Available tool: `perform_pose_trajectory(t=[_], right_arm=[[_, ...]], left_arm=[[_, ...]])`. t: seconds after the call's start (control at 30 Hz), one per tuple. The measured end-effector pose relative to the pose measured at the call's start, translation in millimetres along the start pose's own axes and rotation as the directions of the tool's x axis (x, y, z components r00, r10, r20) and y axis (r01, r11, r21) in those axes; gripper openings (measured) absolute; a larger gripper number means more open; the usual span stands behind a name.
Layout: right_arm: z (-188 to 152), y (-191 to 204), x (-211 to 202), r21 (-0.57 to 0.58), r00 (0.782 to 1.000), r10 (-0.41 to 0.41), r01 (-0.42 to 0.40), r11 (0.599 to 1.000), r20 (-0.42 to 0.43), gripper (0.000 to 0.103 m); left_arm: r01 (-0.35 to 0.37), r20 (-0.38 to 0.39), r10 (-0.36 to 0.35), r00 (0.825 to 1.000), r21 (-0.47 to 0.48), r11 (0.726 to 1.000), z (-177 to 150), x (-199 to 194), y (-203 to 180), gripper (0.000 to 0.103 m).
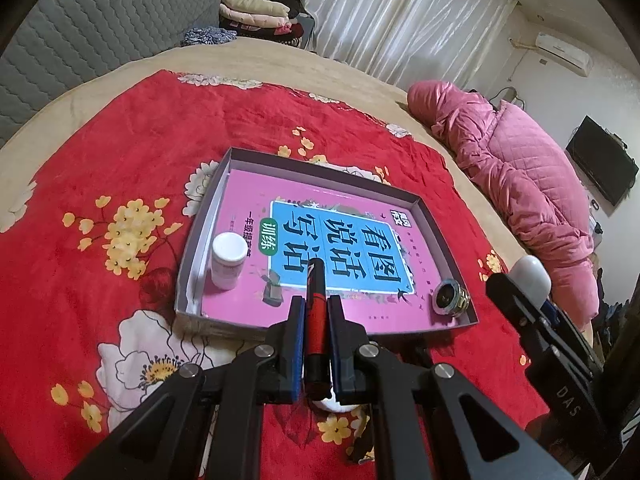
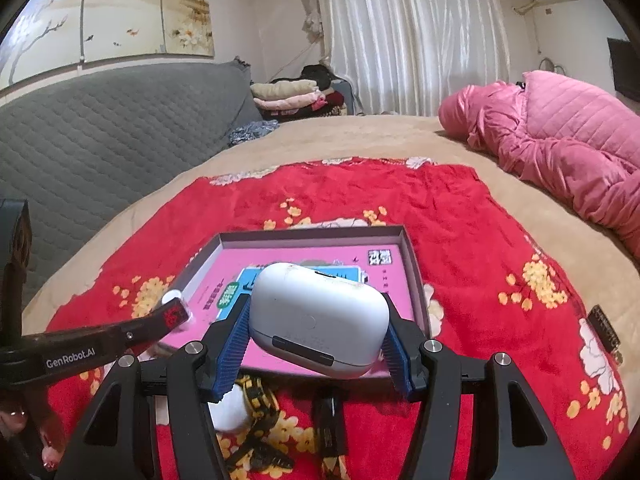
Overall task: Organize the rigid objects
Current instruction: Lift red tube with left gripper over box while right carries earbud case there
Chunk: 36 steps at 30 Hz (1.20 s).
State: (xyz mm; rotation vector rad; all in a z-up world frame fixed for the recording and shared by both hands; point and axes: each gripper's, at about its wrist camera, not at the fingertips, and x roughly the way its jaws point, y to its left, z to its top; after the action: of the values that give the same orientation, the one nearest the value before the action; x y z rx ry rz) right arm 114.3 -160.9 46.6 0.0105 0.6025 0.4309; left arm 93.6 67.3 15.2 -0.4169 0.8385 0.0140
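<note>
Red floral cloth (image 1: 100,152) covers the bed where I work, a shallow grey tray (image 1: 192,256) lying on it with a pink book (image 1: 248,192) flat inside. My left gripper (image 1: 316,310) is clenched on a red-and-black marker (image 1: 317,320), which points away from me over the tray's near edge, its black tip above the book's blue title panel. In the tray's near left corner a white jar (image 1: 228,256) stands upright on the book, close to the left wall. In the near right corner a watch (image 1: 450,300) lies close to the walls. My right gripper (image 2: 316,320) grasps a white earbud case (image 2: 320,316), blue pads pressing its two sides, held above the near part of the tray. From the left camera that case (image 1: 530,276) shows at the right, beyond the tray's right wall. From the right camera the left gripper (image 2: 176,314) reaches in from the left with the marker's end over the tray's near left corner. On the cloth just below my right gripper lie a small white object (image 2: 228,412), a yellow-and-black strap (image 2: 260,404) and a dark clip (image 2: 328,412), all outside the tray. At the far right of the bed a pink quilted coat (image 2: 560,152) lies bunched, well apart from the tray.
</note>
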Motion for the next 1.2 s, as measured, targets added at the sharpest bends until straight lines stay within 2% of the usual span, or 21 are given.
perform_pose_trajectory(t=[0.53, 1.2], right_arm=[[8, -1, 18, -0.008, 1.0, -0.013, 0.013, 1.0, -0.023, 0.062], [6, -6, 37, -0.004, 0.998, -0.008, 0.007, 1.0, -0.063, 0.062]], left_arm=[[0.011, -0.021, -0.011, 1.0, -0.012, 1.0, 12, 19, 1, 0.011], [-0.017, -0.068, 0.016, 0.998, -0.006, 1.0, 15, 54, 3, 0.011]])
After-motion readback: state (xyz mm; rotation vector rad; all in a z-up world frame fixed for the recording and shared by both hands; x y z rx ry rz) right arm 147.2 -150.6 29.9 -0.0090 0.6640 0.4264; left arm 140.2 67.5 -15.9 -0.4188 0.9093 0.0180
